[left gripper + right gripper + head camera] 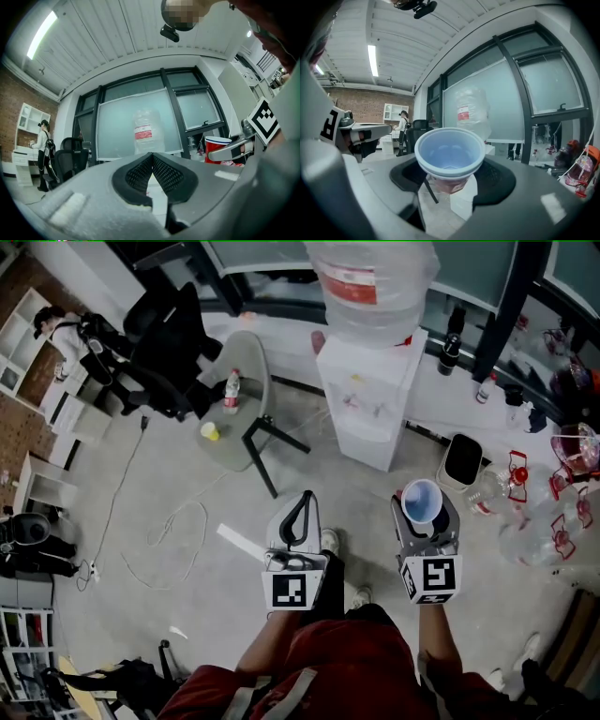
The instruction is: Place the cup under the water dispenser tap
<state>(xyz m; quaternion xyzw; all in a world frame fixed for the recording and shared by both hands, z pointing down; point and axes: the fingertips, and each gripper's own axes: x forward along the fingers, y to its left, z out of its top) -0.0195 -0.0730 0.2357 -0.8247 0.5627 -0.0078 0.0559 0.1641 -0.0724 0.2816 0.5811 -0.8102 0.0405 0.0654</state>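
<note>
A red cup with a pale blue inside (pixel 421 501) stands upright between the jaws of my right gripper (pixel 424 514), which is shut on it. In the right gripper view the cup (pixel 450 154) fills the middle of the gripper (pixel 451 177). My left gripper (pixel 299 517) is beside it, shut with nothing in it, its pads meeting at the tip (pixel 152 161). The white water dispenser (pixel 367 404), with a large bottle (pixel 373 282) on top, stands ahead across the floor, well apart from both grippers. Its bottle (pixel 471 112) shows behind the cup.
A grey chair (pixel 248 381) with a small bottle (pixel 231 390) and a yellow cup (pixel 210 431) stands left of the dispenser. A black office chair (pixel 164 348) and a person (pixel 66 334) are at far left. A cable (pixel 178 531) lies on the floor. Empty jugs (pixel 539 517) and a black bin (pixel 462 460) are right.
</note>
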